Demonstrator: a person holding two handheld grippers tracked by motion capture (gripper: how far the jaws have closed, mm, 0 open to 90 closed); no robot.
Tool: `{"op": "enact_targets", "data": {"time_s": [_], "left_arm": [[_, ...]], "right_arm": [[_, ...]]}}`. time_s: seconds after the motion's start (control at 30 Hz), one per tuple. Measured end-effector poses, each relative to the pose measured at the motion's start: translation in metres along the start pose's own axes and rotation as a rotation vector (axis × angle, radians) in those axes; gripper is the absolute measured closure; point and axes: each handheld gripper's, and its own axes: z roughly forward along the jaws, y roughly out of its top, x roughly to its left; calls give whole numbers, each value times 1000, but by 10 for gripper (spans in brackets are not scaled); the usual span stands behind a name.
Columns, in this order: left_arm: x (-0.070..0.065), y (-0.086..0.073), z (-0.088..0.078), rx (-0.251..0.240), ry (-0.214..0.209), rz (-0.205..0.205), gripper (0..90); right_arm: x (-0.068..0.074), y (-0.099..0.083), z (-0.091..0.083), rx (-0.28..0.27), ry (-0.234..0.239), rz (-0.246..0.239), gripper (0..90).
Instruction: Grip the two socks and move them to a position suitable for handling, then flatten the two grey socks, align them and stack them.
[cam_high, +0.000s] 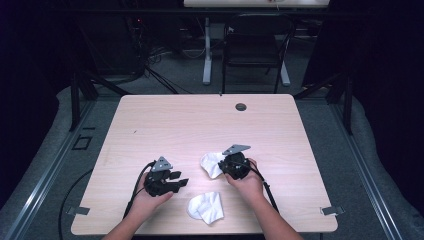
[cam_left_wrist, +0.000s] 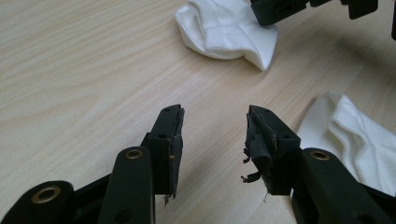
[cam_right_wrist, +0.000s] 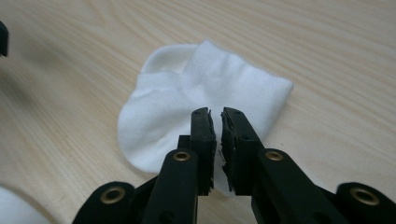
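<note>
Left hand (cam_high: 145, 199) enters from the bottom edge of the high view, holding the left tool (cam_high: 181, 182) low over the desk (cam_high: 165, 120); a grey plate (cam_high: 162, 164) sits on top of it and a black cable (cam_high: 136, 186) loops back from it toward the near edge. In the left gripper view the left tool (cam_left_wrist: 215, 135) has its jaws well apart over bare wood, nothing between them; the right-hand pad (cam_left_wrist: 259, 140) is frayed, shreds hanging from it.

Near sock (cam_high: 206, 206), white, lies flat on the desk close to the near edge, between the two hands; it is just beside the left tool's right jaw in the left gripper view (cam_left_wrist: 359, 140), apart from it.

Far sock (cam_high: 212, 164), white, crumpled, lies on the desk past the near one, apart from it; in the right gripper view (cam_right_wrist: 187, 107) its ribbed cuff faces away, the opening showing.

Right hand (cam_high: 248, 181) holds the right tool (cam_high: 225, 167), its tips at the far sock's right edge. In the right gripper view the right tool (cam_right_wrist: 218, 135) has its jaws nearly together, a thin slit left, over the sock; whether they pinch cloth, cannot tell.
</note>
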Motion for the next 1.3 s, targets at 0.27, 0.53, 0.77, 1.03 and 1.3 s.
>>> {"op": "enact_targets", "data": {"time_s": [0.27, 0.53, 0.77, 1.03, 1.3], "left_arm": [[3, 1, 4, 7, 18, -11, 560], [5, 1, 4, 7, 23, -10, 560], [1, -5, 0, 6, 12, -7, 560], [-2, -9, -4, 9, -8, -9, 561], [-11, -16, -16, 5, -43, -7, 569]], "right_arm": [[1, -10, 8, 27, 8, 6, 869], [10, -13, 8, 20, 40, -23, 891], [19, -16, 6, 24, 79, -70, 900], [25, -17, 3, 38, 101, -110, 899], [29, -14, -21, -29, 50, -81, 810]]}}
